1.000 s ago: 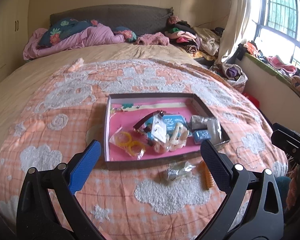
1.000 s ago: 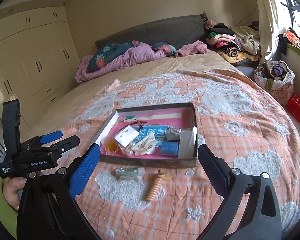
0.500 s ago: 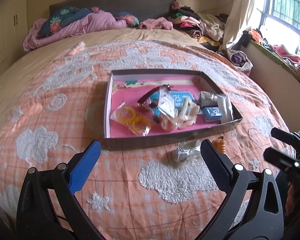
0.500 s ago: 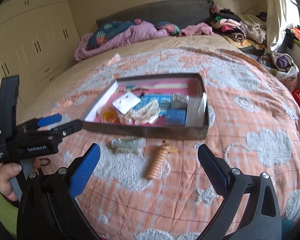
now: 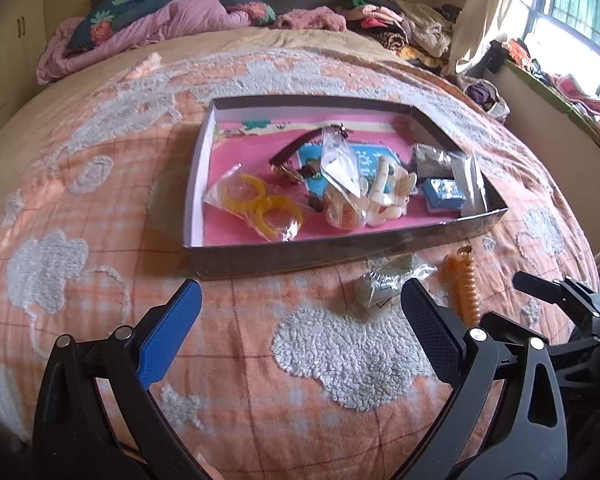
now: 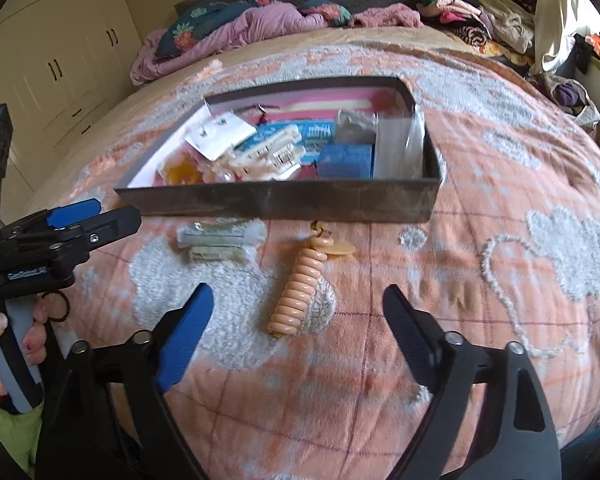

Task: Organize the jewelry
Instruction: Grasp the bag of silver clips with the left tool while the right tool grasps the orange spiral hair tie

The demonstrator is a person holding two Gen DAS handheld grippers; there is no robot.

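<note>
An open dark box (image 5: 308,258) (image 6: 276,202) with a pink floor lies on the bed and holds several bagged pieces: yellow rings (image 5: 260,206), a white clip (image 6: 260,156), a blue packet (image 5: 444,194). In front of it on the blanket lie a clear bag (image 5: 384,286) (image 6: 220,240) and an orange spiral band (image 5: 466,286) (image 6: 300,284). My left gripper (image 5: 300,328) is open and empty, with the clear bag just ahead to its right. My right gripper (image 6: 296,324) is open and empty, with the spiral band between its fingers' line.
An orange blanket with white fluffy patches (image 5: 352,352) covers the bed. Pillows and a purple quilt (image 5: 172,16) lie at the headboard. Clothes are piled at the far right (image 5: 384,16). Wardrobes (image 6: 60,56) stand on the left. The left gripper shows in the right wrist view (image 6: 72,220).
Both grippers have moved forward and down toward the box and the two loose items. The spiral band and the clear bag now sit much closer to the fingertips.
</note>
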